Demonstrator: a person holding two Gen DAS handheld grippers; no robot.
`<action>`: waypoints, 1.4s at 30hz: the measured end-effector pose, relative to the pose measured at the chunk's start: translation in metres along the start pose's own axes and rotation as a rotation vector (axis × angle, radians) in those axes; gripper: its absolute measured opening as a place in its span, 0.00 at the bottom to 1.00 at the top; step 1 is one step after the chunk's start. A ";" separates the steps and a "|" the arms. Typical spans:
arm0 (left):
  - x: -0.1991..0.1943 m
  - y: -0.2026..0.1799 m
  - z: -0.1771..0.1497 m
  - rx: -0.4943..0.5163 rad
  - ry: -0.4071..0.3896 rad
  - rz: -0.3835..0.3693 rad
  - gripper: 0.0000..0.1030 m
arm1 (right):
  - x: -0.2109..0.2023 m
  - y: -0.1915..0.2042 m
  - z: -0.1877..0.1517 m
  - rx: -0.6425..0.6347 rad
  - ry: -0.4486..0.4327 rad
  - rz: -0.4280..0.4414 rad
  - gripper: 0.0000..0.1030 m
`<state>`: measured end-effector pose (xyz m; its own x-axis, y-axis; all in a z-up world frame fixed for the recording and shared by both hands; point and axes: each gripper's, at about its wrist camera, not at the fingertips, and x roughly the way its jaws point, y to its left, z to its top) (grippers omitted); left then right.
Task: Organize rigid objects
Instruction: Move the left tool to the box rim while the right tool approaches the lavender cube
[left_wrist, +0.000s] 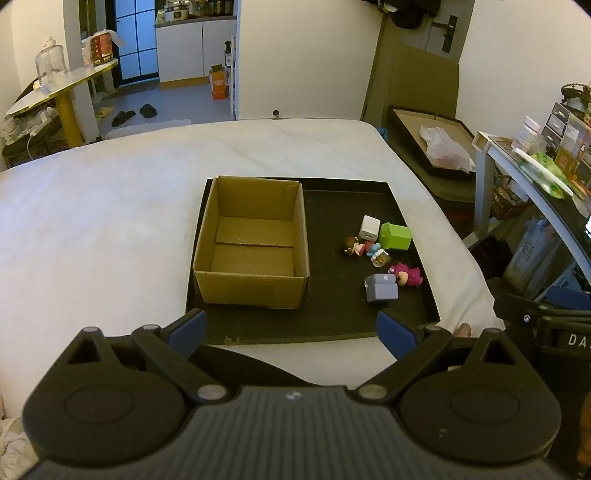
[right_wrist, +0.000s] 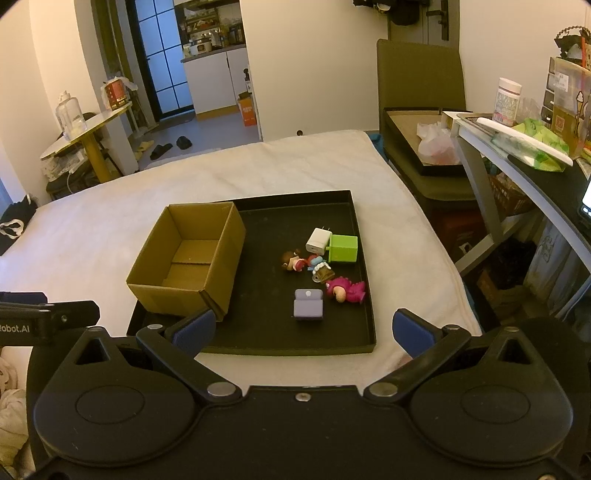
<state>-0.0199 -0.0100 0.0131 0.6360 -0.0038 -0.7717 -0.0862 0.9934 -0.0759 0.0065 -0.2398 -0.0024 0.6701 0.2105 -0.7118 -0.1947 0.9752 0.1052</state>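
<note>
While both claws hover spread wide and empty, we see bare bedsheet (right_wrist: 295, 173) under the right gripper (right_wrist: 303, 332) and left gripper (left_wrist: 291, 330), short of the black tray (right_wrist: 258, 343). Ahead-left of ours, the cardboard box (right_wrist: 184, 291) sits open, empty; ahead-right cluster toys: purple block (right_wrist: 308, 303), pink figure (right_wrist: 347, 290), green cube (right_wrist: 343, 249), white charger (right_wrist: 317, 240).

Black claws (left_wrist: 291, 332), blue fingertips (right_wrist: 194, 330)
</note>
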 end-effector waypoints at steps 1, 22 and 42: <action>0.000 0.000 0.000 0.000 0.001 -0.001 0.95 | 0.000 0.000 0.000 0.000 0.001 -0.001 1.00; 0.041 0.019 0.008 -0.055 0.029 0.045 0.95 | 0.040 -0.010 -0.007 0.027 0.038 -0.028 0.99; 0.089 0.057 0.023 -0.151 0.050 0.141 0.93 | 0.091 -0.037 -0.006 0.098 0.112 -0.018 0.81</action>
<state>0.0496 0.0488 -0.0451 0.5714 0.1246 -0.8112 -0.2875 0.9562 -0.0557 0.0706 -0.2572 -0.0756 0.5878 0.1895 -0.7865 -0.1092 0.9819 0.1549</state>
